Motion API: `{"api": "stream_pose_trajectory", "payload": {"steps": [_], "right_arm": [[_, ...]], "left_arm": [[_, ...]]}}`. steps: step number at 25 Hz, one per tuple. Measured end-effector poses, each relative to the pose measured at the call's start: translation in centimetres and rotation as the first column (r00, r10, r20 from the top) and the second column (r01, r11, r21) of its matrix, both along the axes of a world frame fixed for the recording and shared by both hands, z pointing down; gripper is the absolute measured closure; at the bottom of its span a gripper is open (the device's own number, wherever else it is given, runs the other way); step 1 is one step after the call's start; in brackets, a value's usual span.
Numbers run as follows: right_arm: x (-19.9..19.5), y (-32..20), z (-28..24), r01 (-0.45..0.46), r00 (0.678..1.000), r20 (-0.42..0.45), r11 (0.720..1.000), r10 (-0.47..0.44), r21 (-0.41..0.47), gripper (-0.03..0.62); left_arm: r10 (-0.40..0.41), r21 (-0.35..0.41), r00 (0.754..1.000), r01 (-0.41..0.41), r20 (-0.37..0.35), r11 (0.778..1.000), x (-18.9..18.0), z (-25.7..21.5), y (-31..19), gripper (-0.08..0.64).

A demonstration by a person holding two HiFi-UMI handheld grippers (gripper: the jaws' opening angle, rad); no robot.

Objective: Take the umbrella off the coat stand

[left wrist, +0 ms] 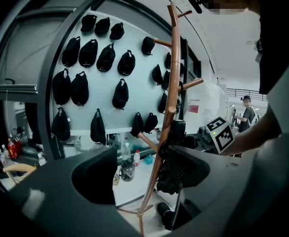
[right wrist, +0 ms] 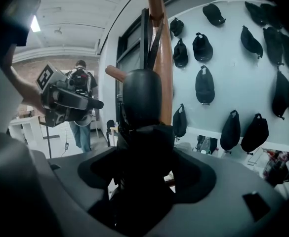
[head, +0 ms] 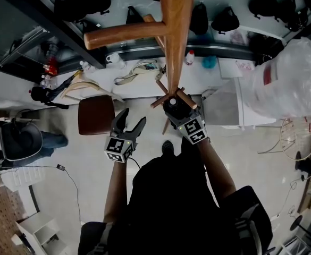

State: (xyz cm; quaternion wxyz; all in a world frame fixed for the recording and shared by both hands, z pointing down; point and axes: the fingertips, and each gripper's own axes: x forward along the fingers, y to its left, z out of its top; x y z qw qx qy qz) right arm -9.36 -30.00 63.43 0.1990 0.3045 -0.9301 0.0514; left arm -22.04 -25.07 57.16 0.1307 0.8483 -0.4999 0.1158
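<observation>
The wooden coat stand rises in front of me, its pole carrying angled pegs. A black folded umbrella hangs against the pole; its round top shows in the head view, and the left gripper view shows it as a dark bundle. My right gripper stands wide open with the umbrella between its jaws, close to the pole. My left gripper is open and holds nothing, a short way left of the stand and pointing at it.
A brown stool stands left of the stand's base. Behind it runs a white counter with bottles and a strap. A large plastic bag sits at the right. Black caps hang on the wall. A person stands farther back.
</observation>
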Motion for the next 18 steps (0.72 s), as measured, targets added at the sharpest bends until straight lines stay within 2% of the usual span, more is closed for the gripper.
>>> {"api": "stream_pose_trajectory", "payload": {"steps": [7,18], "right_arm": [[-0.2,0.3,0.0,-0.001,1.000,-0.014,1.000,0.002,0.007,0.319],[-0.1,0.2,-1.2,-0.007,1.000,-0.021,1.000,0.007,0.027,0.353]], "left_arm": [[-0.007,-0.005,1.000,0.007,0.003,1.000,-0.4,0.1,0.1,0.239],[-0.005,0.006,1.000,0.005,0.001,1.000,-0.6,-0.5,0.1,0.241]]}}
